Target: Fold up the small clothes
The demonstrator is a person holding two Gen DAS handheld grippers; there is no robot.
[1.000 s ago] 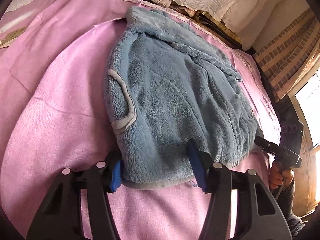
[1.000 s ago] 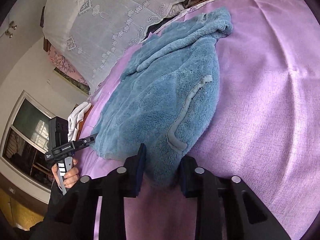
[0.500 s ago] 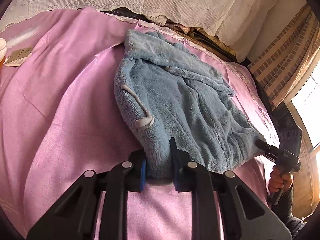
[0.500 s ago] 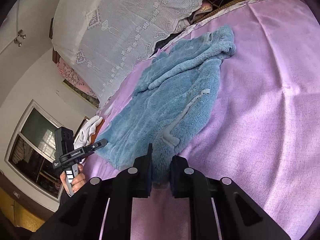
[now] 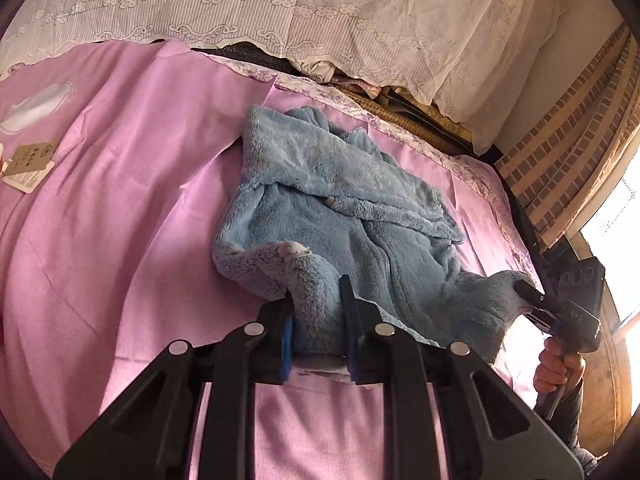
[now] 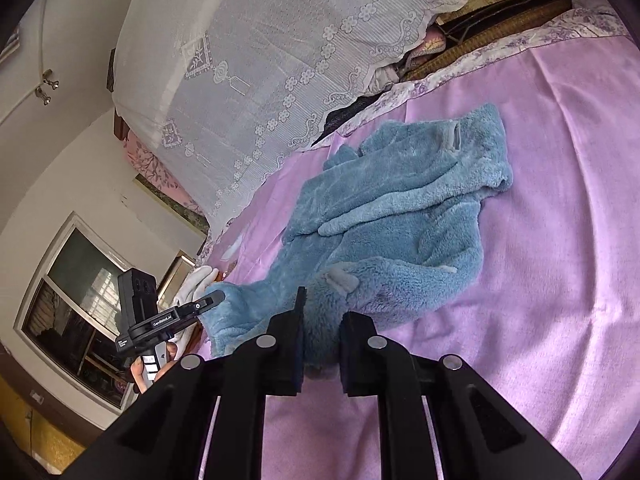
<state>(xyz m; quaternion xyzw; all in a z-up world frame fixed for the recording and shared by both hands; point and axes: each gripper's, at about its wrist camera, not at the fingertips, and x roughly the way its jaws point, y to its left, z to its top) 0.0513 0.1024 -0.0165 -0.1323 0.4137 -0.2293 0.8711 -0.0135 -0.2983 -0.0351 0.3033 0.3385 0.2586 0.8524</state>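
Note:
A light blue fleece jacket (image 5: 340,200) lies zip side up on a pink bed sheet (image 5: 120,240), hood end far from me. My left gripper (image 5: 316,320) is shut on one corner of its bottom hem, which bunches between the blue pads. At the right edge of the left wrist view, my right gripper (image 5: 524,292) clamps the other hem corner, with a hand (image 5: 560,364) on its handle. In the right wrist view the right gripper (image 6: 322,328) is shut on the jacket (image 6: 400,208) hem, and the left gripper (image 6: 210,300) holds the far corner. The hem hangs lifted between them.
A white lace cover (image 5: 320,20) drapes a pile at the bed's far side. A paper tag (image 5: 28,164) and a white patch (image 5: 36,106) lie on the sheet at far left. A brick-patterned wall (image 5: 568,160), a window (image 6: 76,304) and a white cloth (image 6: 196,284) flank the bed.
Both grippers have shut on the jacket's bottom hem and risen. The hem has come off the sheet and the jacket's lower part has bunched up toward me.

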